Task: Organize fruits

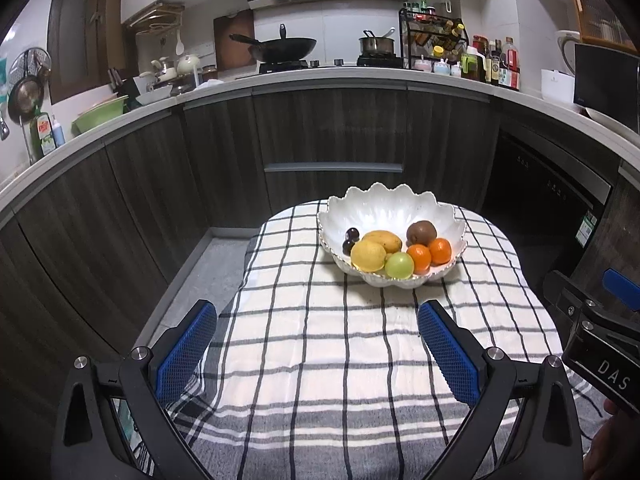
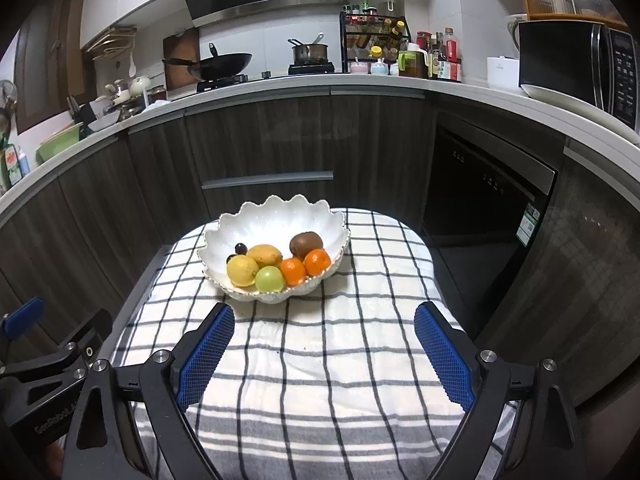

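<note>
A small table covered with a white cloth [image 1: 360, 360] checked in dark lines fills the lower middle of both views, its near end banded in grey. A white scalloped bowl [image 1: 384, 208] stands on the far part of the cloth, right of centre in the left wrist view and left of centre in the right wrist view. All the fruit lies in the bowl's near half: a lemon [image 1: 368, 255], a mango [image 1: 382, 240] behind it, a green grape [image 1: 399, 265], two tangerines [image 1: 419, 258] side by side, a kiwi [image 1: 421, 232] behind them, and dark plums [image 1: 351, 238] at the left. The left gripper [image 1: 316, 316] stands spread wide over bare cloth at the bottom of its frame, blue pads [image 1: 186, 352] apart, nothing between them. The right gripper [image 2: 324, 322] is likewise released and empty, short of the bowl. Behind the table, dark wood-grain cabinets [image 1: 332, 128] run beneath a pale countertop [image 1: 320, 76]. On it are a wok [image 1: 280, 48], a saucepan [image 1: 376, 45], a spice rack [image 1: 432, 36] and bottles [image 1: 496, 64]. A microwave [image 2: 576, 64] sits at the upper right of the right wrist view, a dishwasher [image 2: 480, 192] below it.
</note>
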The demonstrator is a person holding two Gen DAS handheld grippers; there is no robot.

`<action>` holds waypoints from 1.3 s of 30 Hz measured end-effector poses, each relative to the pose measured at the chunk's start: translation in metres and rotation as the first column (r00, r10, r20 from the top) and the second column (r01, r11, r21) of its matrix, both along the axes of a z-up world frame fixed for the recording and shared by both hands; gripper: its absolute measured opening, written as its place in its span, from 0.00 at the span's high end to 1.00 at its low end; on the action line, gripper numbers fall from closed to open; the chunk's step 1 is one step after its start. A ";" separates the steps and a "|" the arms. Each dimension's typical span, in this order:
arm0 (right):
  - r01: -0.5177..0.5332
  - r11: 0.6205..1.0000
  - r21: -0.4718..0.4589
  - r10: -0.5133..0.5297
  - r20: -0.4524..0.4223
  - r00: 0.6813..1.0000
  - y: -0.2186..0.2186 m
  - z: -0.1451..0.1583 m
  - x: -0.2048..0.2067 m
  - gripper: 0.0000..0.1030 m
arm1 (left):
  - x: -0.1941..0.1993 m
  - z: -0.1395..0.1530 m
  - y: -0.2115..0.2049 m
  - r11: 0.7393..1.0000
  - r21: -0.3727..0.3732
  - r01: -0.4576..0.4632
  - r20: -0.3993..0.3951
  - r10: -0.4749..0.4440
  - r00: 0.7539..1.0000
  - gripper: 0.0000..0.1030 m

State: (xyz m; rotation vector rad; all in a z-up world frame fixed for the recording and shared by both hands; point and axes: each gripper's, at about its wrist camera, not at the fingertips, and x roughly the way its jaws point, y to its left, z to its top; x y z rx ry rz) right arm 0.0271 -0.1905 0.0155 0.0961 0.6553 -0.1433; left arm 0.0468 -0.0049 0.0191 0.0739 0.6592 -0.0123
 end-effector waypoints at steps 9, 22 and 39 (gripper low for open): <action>0.005 1.000 -0.006 -0.005 -0.021 1.000 -0.003 -0.007 -0.006 0.10 | -0.007 -0.003 -0.002 1.000 0.016 0.014 -0.007 -0.014 1.000 0.00; 0.008 1.000 -0.013 -0.008 -0.013 1.000 -0.006 -0.007 -0.008 0.10 | -0.010 -0.004 -0.004 1.000 0.016 0.018 -0.001 -0.018 1.000 0.00; 0.007 1.000 -0.010 -0.007 -0.014 1.000 -0.007 -0.006 -0.009 0.10 | -0.010 -0.003 -0.005 1.000 0.016 0.018 -0.003 -0.018 1.000 0.00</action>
